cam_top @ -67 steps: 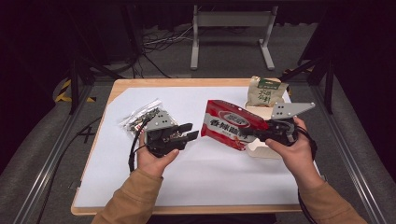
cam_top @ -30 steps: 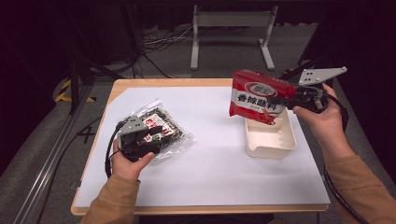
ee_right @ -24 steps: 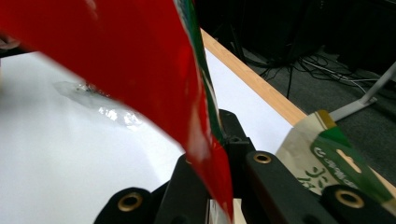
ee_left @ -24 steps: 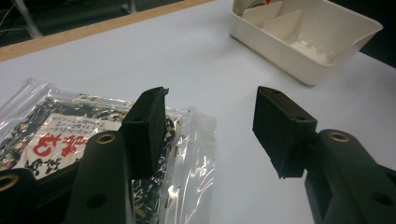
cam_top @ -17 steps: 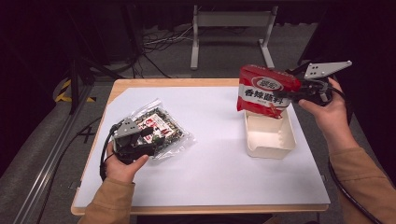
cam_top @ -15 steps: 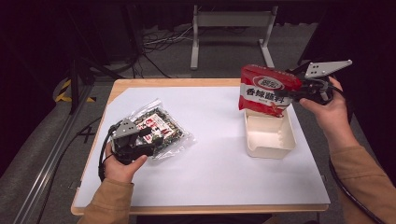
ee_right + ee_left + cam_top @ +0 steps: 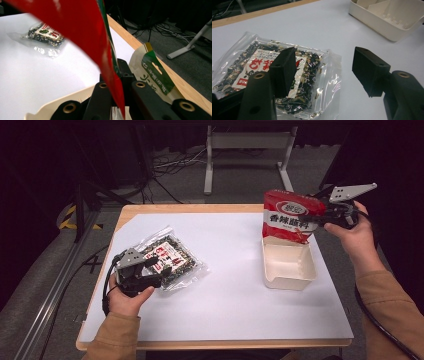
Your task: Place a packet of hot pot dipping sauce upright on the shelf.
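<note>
Upper right of frame: right claw (image 7: 320, 217) clamped on red packet (image 7: 287, 215) above white tray (image 7: 289, 279); may snag rim. Lower left: left claw (image 7: 150, 272) just opened, empty, over clear packet (image 7: 170, 260).

A wooden table (image 7: 131, 215) is standing in a dark room; a big white sheet (image 7: 235, 290) is lying over most of its top, and the wood is showing around the edges; a grey floor (image 7: 185, 180) is spreading out behind the table; black cables (image 7: 165, 167) are lying in loops on it; a white metal stand (image 7: 247, 142) is standing farther back; yellow and black tape (image 7: 67, 217) is sticking to the floor on the left; a metal rail (image 7: 55, 285) is running along that side; the back of the room is staying in shadow.
</note>
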